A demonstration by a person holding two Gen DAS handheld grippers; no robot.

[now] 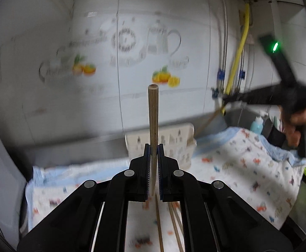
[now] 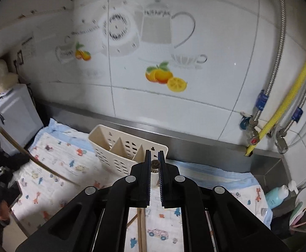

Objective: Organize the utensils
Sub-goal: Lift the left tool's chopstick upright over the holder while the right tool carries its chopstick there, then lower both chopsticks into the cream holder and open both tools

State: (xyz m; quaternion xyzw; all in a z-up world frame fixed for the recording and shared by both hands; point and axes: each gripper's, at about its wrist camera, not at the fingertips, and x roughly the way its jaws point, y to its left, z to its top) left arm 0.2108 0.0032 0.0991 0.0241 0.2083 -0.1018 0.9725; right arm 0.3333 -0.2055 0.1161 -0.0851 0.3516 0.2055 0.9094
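My left gripper is shut on a wooden chopstick that stands upright between the fingers, above the patterned cloth. The cream slotted utensil holder lies just beyond it. Several chopsticks lie on the cloth below. My right gripper is shut on a chopstick seen end-on, above the utensil holder with its dividers. In the left wrist view the right gripper is at the right, holding a chopstick. In the right wrist view a chopstick slants at the left.
A tiled wall with teapot and orange decals stands behind the steel counter edge. Yellow hose and valves are at the right. A sink area holds a blue bottle and dishes. A white appliance stands at the left.
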